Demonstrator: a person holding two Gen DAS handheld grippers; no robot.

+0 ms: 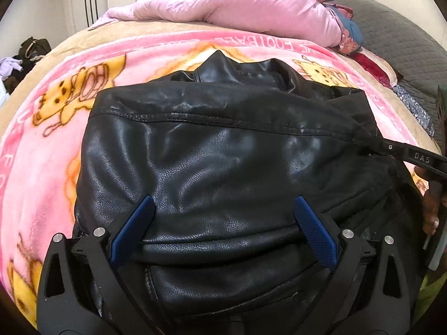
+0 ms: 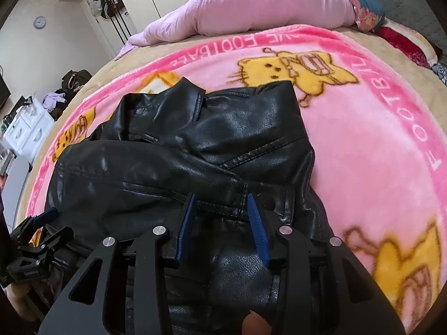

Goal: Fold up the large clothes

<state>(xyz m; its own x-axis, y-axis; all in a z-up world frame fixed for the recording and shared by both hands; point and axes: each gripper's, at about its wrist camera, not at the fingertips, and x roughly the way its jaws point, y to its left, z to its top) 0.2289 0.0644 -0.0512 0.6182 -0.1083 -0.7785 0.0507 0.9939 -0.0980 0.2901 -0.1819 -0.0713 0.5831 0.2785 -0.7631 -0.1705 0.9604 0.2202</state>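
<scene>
The left tool [image 1: 223, 231] stands wide apart over the folded black leather jacket [image 1: 218, 145], which lies on the pink cartoon blanket [image 2: 363, 145] on the bed. The right tool [image 2: 222, 223] is partly apart, gripping nothing. The stiff leather could spring back and undo the fold.

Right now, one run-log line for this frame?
stage: jacket part folded | black leather jacket on pink blanket | left tongs open over jacket | right tongs open at jacket hem, nothing gripped
</scene>
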